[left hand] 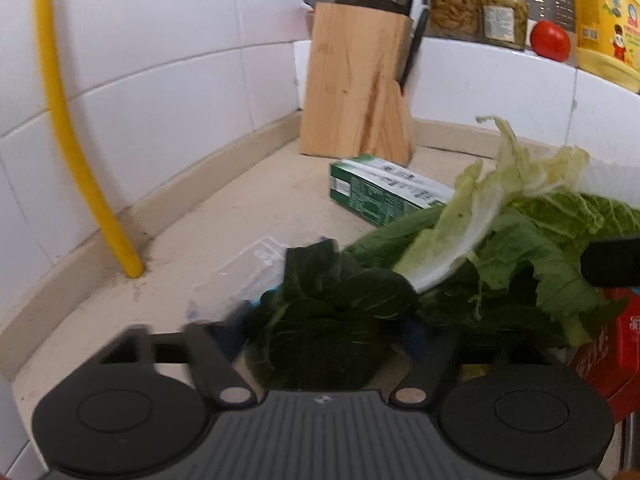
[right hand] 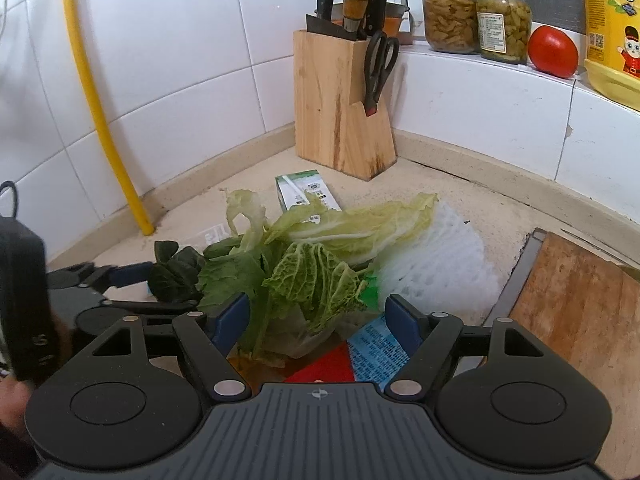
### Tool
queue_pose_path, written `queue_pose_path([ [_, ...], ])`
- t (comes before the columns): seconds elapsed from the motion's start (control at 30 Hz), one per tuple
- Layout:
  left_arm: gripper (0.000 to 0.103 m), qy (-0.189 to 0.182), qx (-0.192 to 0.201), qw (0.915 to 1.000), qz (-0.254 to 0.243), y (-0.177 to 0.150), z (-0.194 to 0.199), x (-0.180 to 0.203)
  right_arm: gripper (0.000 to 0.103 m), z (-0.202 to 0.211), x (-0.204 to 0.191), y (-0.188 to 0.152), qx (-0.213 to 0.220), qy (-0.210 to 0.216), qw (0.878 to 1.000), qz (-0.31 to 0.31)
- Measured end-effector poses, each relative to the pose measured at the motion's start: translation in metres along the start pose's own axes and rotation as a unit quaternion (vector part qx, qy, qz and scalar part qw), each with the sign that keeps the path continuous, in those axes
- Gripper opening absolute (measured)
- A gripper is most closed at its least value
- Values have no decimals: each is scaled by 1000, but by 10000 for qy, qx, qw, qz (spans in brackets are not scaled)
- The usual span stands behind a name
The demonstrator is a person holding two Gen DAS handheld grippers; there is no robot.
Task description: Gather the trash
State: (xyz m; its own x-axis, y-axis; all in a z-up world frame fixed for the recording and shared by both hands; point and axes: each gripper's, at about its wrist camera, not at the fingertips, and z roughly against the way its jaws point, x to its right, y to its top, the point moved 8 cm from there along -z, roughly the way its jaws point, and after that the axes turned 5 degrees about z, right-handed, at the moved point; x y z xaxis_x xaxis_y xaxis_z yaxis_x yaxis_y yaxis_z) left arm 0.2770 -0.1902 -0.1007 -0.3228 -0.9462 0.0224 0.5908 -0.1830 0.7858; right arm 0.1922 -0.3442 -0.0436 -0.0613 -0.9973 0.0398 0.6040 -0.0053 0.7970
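Note:
A heap of trash lies on the beige counter (right hand: pixel 460 196): pale cabbage leaves (right hand: pixel 360 228), dark green leaves (right hand: pixel 176 268), a white foam net (right hand: pixel 436 256), a green-and-white carton (right hand: pixel 306 196) and a red-and-blue wrapper (right hand: pixel 376 348). My right gripper (right hand: pixel 318 314) stands open at the near side of the cabbage, its blue pads (right hand: pixel 234 316) apart from the leaves. My left gripper (left hand: pixel 324 332), at the left in the right wrist view (right hand: pixel 156 286), has the dark green leaves (left hand: pixel 332 308) filling the gap between its fingers. The cabbage (left hand: pixel 500 220) and carton (left hand: pixel 384 192) lie beyond it.
A wooden knife block (right hand: pixel 340 108) with knives and scissors stands in the corner. A yellow pipe (right hand: pixel 100 120) runs down the tiled wall. A wooden cutting board (right hand: pixel 576 312) lies at the right. Jars (right hand: pixel 476 16), a tomato (right hand: pixel 554 52) and a yellow bottle (right hand: pixel 612 28) sit on the ledge. Clear plastic (left hand: pixel 256 264) lies left of the heap.

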Motion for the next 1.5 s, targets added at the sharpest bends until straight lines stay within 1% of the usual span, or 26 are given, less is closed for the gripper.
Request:
queue_pose_path([
  [0.13,43,-202,-121,9995,225,-4,9,-1,79,-1,2,1,10,12,10000,-65],
  [0.2,42,-355,-220,9983,417,-7,17,-5,75,0,2,1,14,22,10000,-64],
  [0.23,42,-421,-256,9975,505,-8,21,-7,69,1,1,0,17,6,10000,-43],
  [0.27,42,-505,-294,9966,586,-11,27,-9,61,2,1,0,12,-9,10000,-22],
  [0.3,42,-569,-326,9959,623,-13,33,-10,56,3,0,-1,-2,-2,10000,-5],
  [0.33,42,-604,-357,9954,645,-16,39,-12,50,3,0,-2,-30,18,10000,-8],
  [0.47,44,-596,-430,9956,588,-28,55,-20,51,6,-1,-6,-119,30,9999,-2],
  [0.5,48,-547,-388,9961,570,-28,56,-21,53,7,-1,-6,-115,9,9999,33],
  [0.57,55,-451,-305,9975,443,-27,55,-22,65,9,-1,-6,-97,-8,9999,80],
  [0.63,71,-399,-225,9983,374,-25,54,-22,70,10,-3,-4,-90,14,9999,92],
  [0.7,79,-408,-177,9988,223,-25,49,-18,70,13,-9,-2,-102,156,9998,81],
  [0.77,79,-314,-216,9993,64,-26,42,-15,70,17,-19,0,-84,447,9990,41],
  [0.83,78,-229,-263,9994,25,-28,34,-14,70,17,-29,1,-138,786,9968,-81],
  [0.87,78,-217,-328,9992,82,-29,30,-15,70,16,-34,0,-186,948,9952,-141],
  [0.9,73,-238,-393,9988,165,-31,26,-17,69,14,-40,-1,-243,1119,9932,-196],
  [0.93,62,-287,-453,9983,248,-33,25,-18,69,10,-44,-1,-288,1215,9919,-238],
  [0.97,56,-387,-500,9975,322,-34,25,-19,70,8,-48,-1,-330,1263,9911,-249],
  [1.0,46,-501,-517,9967,385,-35,28,-19,70,4,-53,-1,-386,1305,9904,-228],
  [1.03,45,-546,-521,9962,446,-35,31,-20,70,3,-58,0,-404,1337,9900,-187],
  [1.1,44,-380,-542,9970,413,-37,34,-24,69,3,-71,4,-336,1481,9884,-83],
  [1.13,44,-353,-552,9969,439,-38,36,-26,69,4,-76,5,-310,1566,9872,-28],
  [1.17,44,-351,-575,9964,524,-38,38,-30,69,2,-83,8,-290,1627,9862,76],
  [1.27,44,-304,-550,9945,832,-40,48,-45,69,-14,-94,15,-383,1631,9856,212],
  [1.4,44,-59,-542,9923,1111,-46,56,-66,68,-32,-116,21,-525,2014,9778,221],
  [1.5,44,33,-602,9905,1236,-53,56,-72,67,-58,-122,21,-681,1850,9800,283],
])
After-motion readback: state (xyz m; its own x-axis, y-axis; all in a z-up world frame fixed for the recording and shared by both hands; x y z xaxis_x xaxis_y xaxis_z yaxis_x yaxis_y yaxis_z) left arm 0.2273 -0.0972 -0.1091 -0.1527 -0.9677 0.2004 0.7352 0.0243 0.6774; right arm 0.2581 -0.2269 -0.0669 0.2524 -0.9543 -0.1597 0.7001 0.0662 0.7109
